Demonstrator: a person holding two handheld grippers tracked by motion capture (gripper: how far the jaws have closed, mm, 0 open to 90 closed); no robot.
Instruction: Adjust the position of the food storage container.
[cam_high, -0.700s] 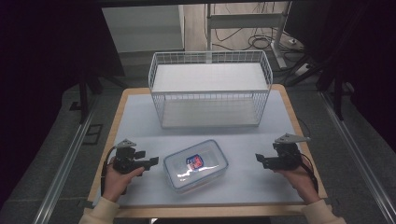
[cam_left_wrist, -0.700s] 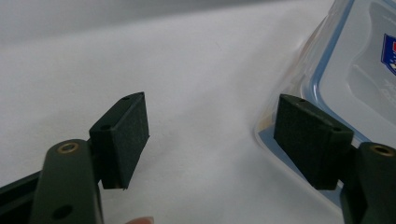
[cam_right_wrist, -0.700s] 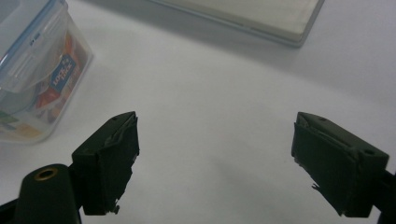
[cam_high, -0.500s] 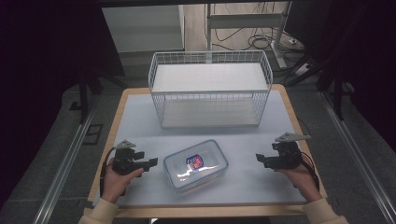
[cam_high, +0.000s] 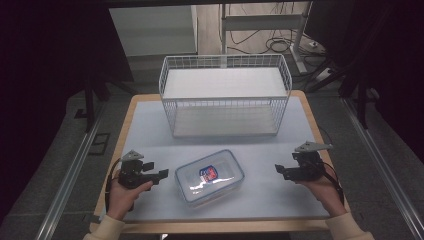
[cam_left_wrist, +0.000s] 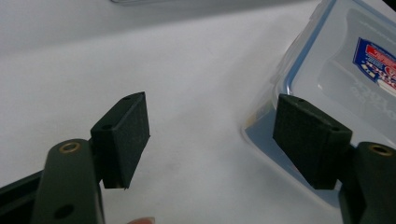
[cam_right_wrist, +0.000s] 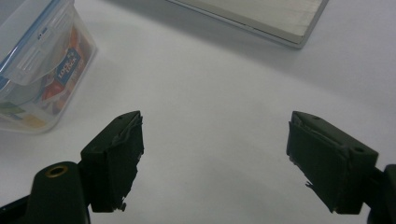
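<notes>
The desk (cam_high: 150, 125), covered with a pale sheet, carries everything here. Beyond both tongs, at the far middle of it, stands the white wire basket (cam_high: 225, 95), with nothing in it that the high view can make out; a corner of its base shows ahead of the right tongs in the right gripper view.

Between the two tongs lies the clear plastic food container (cam_high: 210, 176), lid on, with a blue seal and a printed label on top. It rests flat on the desk, turned a little askew.

The left tongs (cam_high: 161, 175) sit just beside the container's near-left corner, pointing at it. Their jaws are spread wide with nothing between them; in the left gripper view the container (cam_left_wrist: 345, 70) lies just past the right-hand jaw, which overlaps its corner in the picture, though whether it touches cannot be told.

The right tongs (cam_high: 280, 170) are on the container's other side, clearly apart from it, also spread and holding nothing. In the right gripper view the container (cam_right_wrist: 37, 70) lies off beyond the left-hand jaw, with bare desk between the jaws.

As a judgement, the work is at its very start: both tongs are lined up at either end of the container, but no grasp is made. Closing in on it, lifting it, and presumably carrying it to the basket all remain to be done.
</notes>
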